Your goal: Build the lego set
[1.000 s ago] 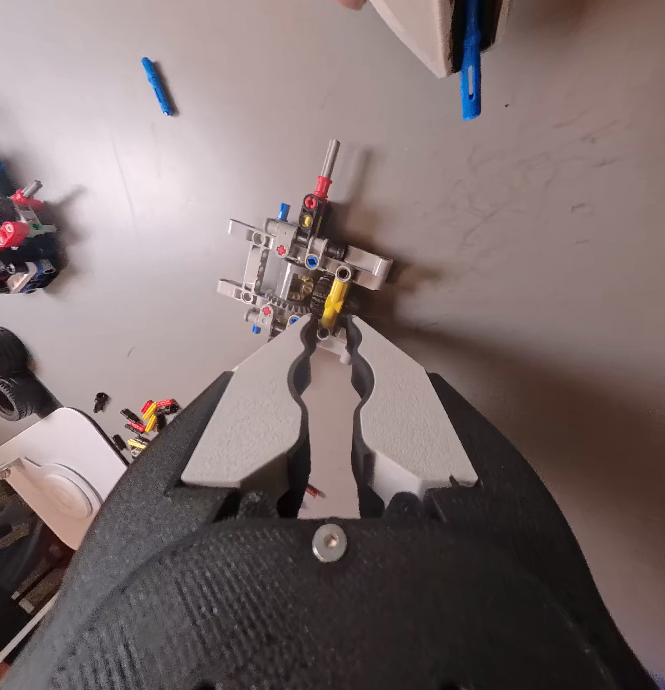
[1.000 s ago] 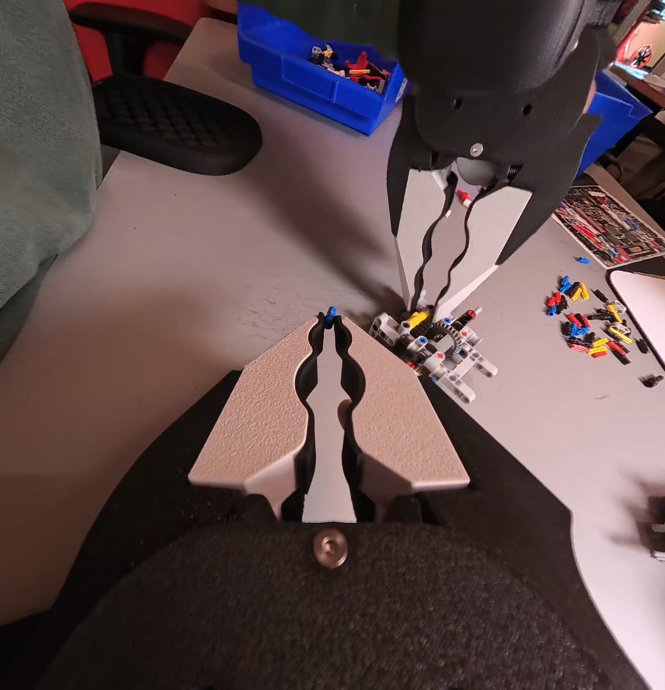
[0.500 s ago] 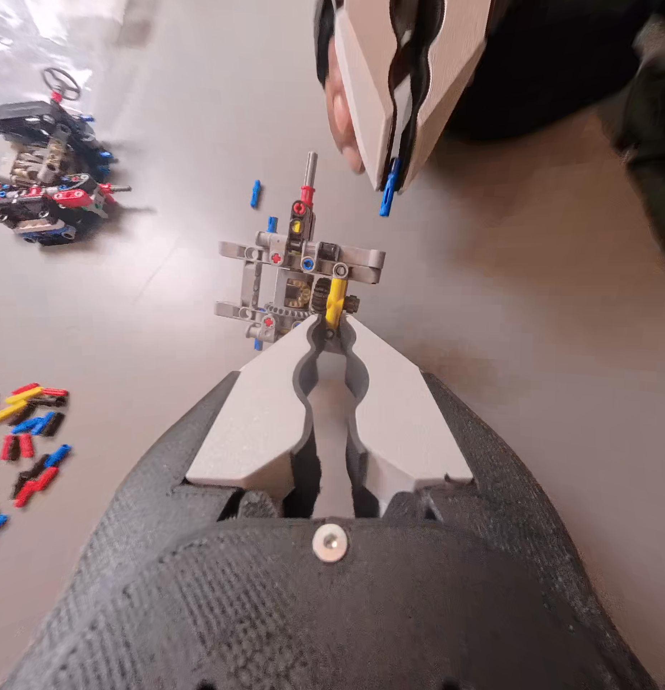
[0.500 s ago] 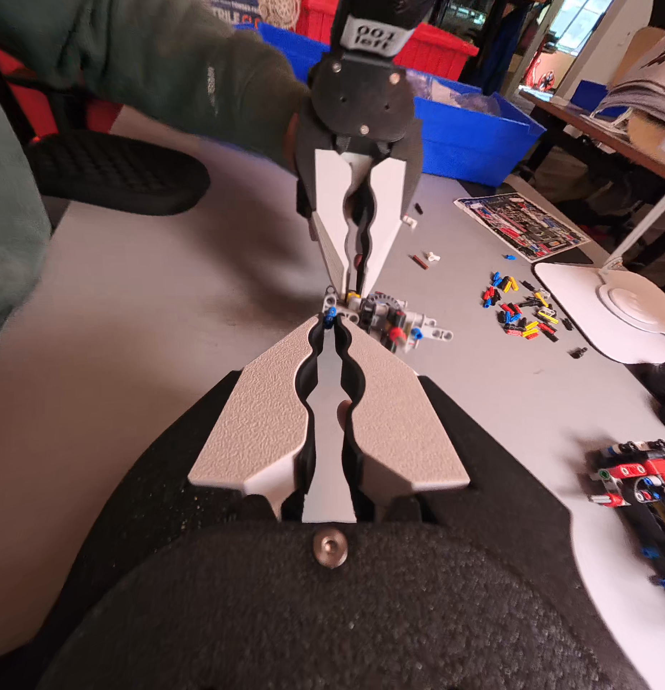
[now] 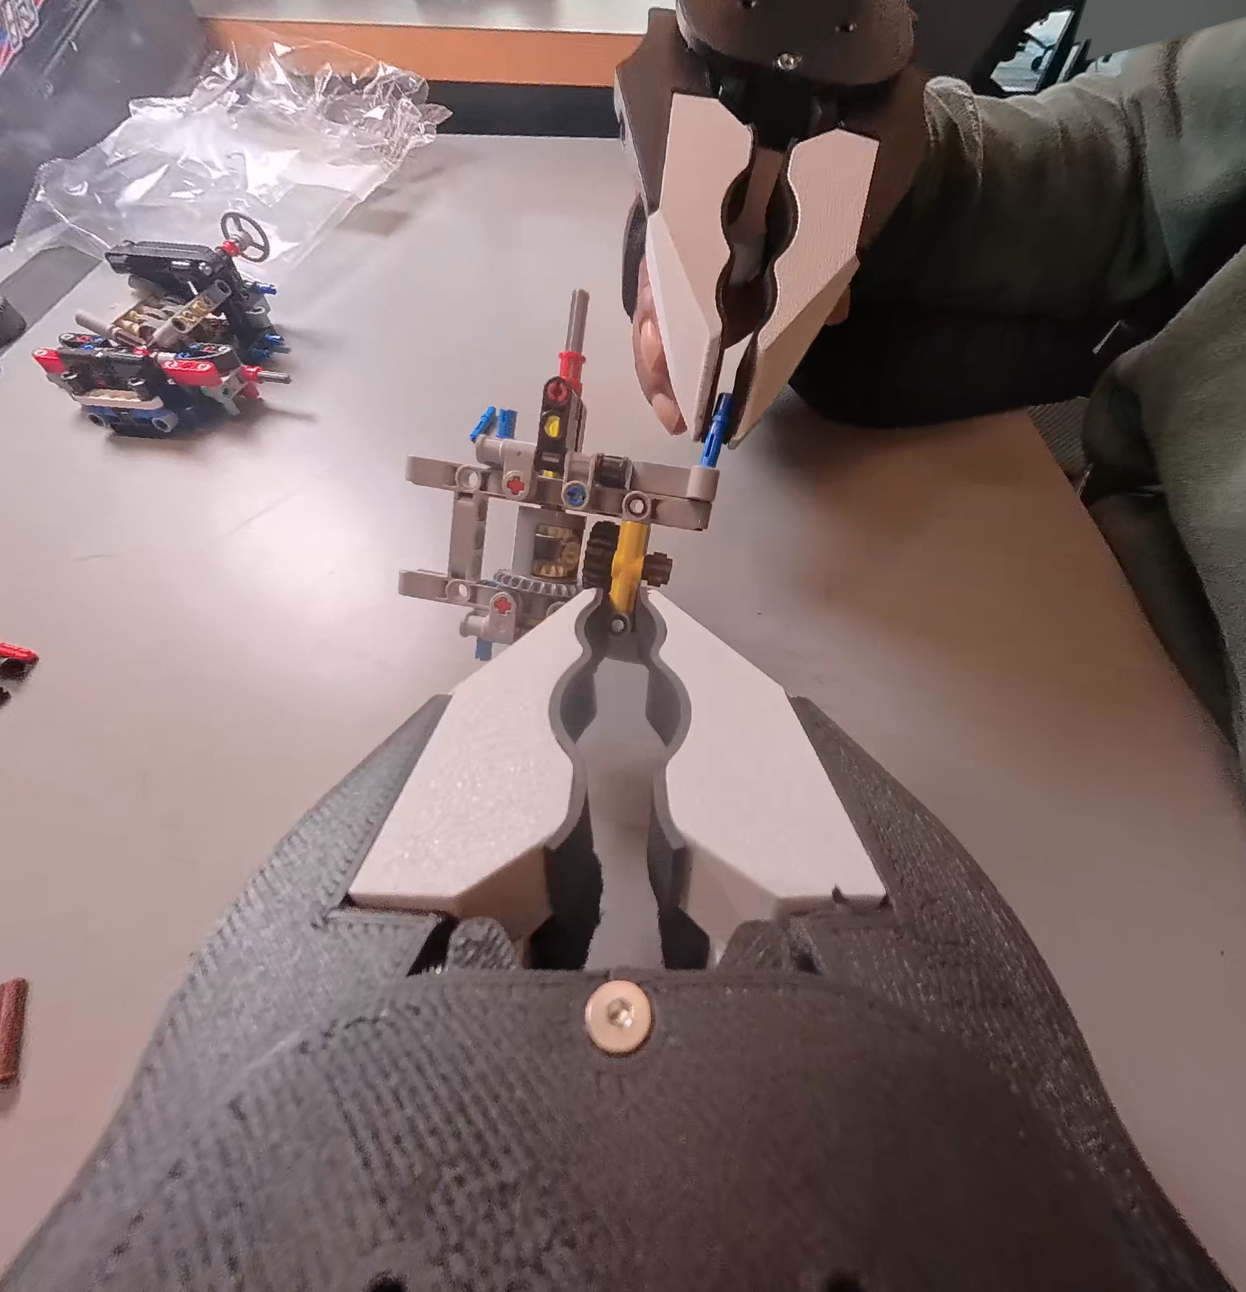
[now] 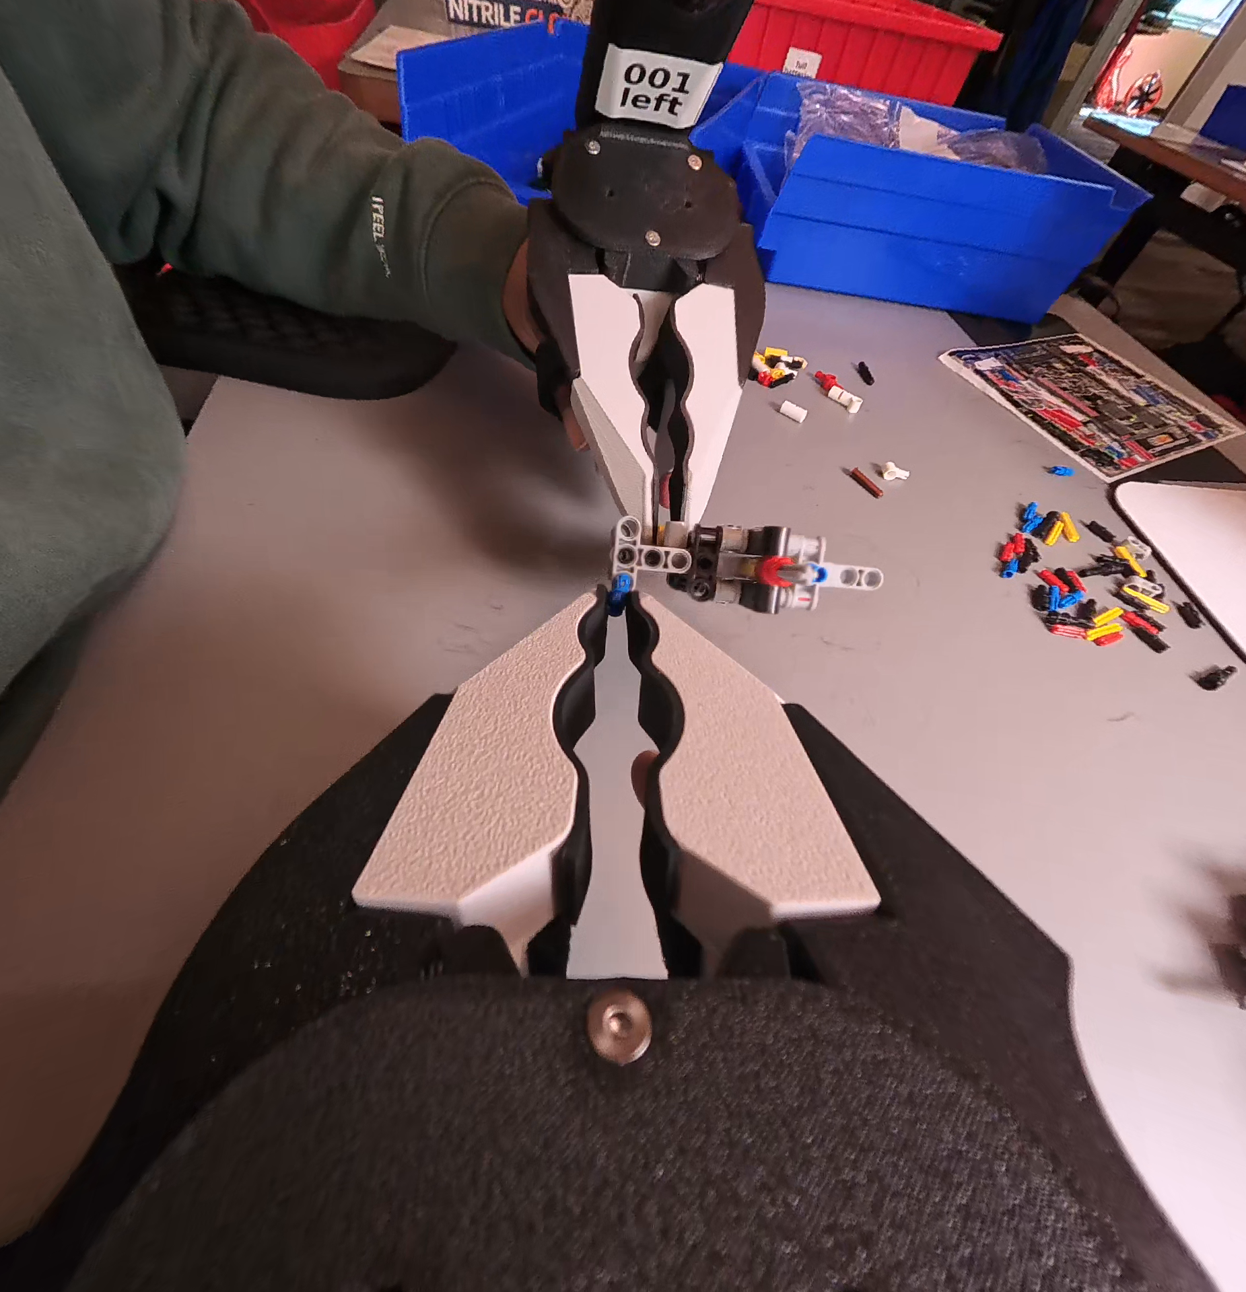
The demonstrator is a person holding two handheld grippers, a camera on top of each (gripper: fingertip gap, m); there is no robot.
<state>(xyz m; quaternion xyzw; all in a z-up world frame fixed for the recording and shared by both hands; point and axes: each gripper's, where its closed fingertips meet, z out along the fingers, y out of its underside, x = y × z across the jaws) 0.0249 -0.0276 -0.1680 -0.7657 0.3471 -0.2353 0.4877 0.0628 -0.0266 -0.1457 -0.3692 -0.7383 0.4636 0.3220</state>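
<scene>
**Two grippers meet at one small grey assembly**

On the grey table (image 6: 326, 559), with blue bins (image 6: 920, 210) and a red bin (image 6: 864, 35) behind, you work among loose pins.

Your left gripper (image 5: 623, 601) is nearly closed on the near end of the grey assembly (image 5: 557, 489), its tips gripping beside the yellow connector (image 5: 630, 559), and it carries the assembly above the table.

Your right gripper (image 6: 614, 598) is pinched on one blue pin (image 6: 614, 594). The pin tip touches the corner hole of the assembly but is not yet pushed fully in.

I count two grippers, one held assembly, one larger half-built model (image 5: 158, 349), one instruction sheet (image 6: 1095, 405) and one pile of pins (image 6: 1088, 580).
</scene>
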